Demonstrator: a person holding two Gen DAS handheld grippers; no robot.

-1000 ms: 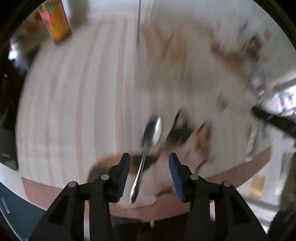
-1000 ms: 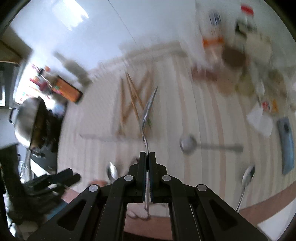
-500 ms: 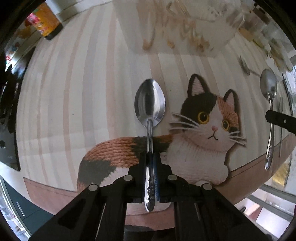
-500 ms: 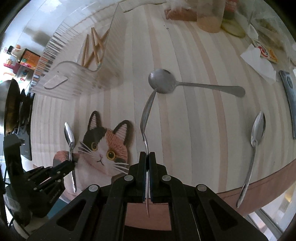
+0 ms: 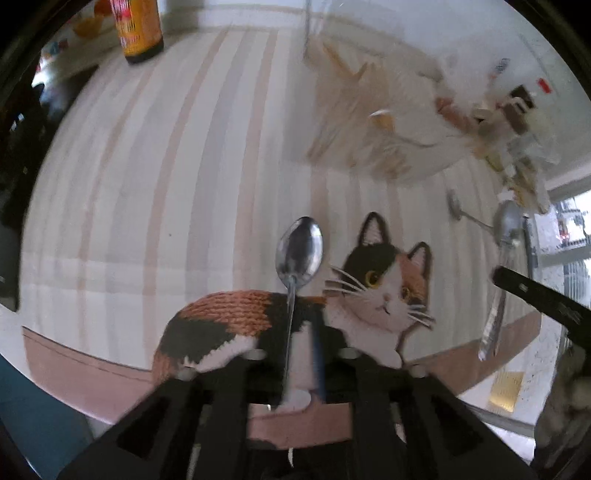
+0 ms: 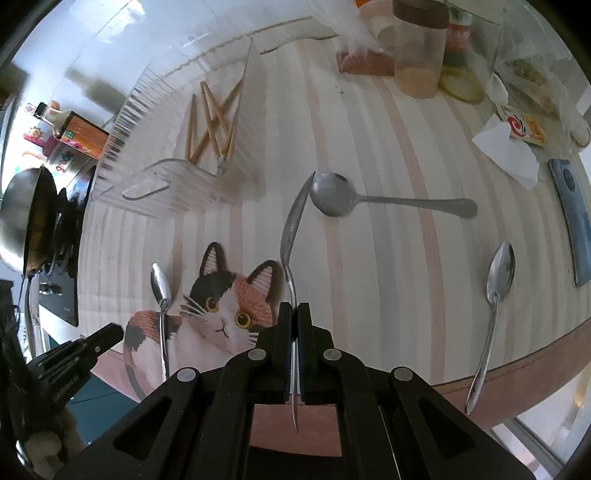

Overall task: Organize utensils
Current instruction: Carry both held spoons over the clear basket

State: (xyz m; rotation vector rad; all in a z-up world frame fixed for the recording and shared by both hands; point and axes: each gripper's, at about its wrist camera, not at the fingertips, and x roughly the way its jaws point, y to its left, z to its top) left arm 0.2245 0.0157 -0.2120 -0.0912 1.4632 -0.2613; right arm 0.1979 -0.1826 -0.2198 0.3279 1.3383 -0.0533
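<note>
Steel, stiff, light and likely slippery, a teaspoon (image 6: 291,236) was clamped at mid-handle by the right gripper (image 6: 294,325), fingers clenched. A second spoon (image 5: 299,251) was seen between the left gripper (image 5: 301,350) fingers; their closure could not be told. Beyond, a clear tray (image 6: 177,177) of chopsticks (image 6: 210,122) was seen on the bench (image 6: 388,266).

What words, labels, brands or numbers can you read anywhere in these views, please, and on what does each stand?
None can be read as text.
Orange bottle: label print blurred.
Orange carton: print too small.
Small packet: red-and-blue round logo, lettering illegible.
Left gripper body: embossed lettering, too small.
</note>
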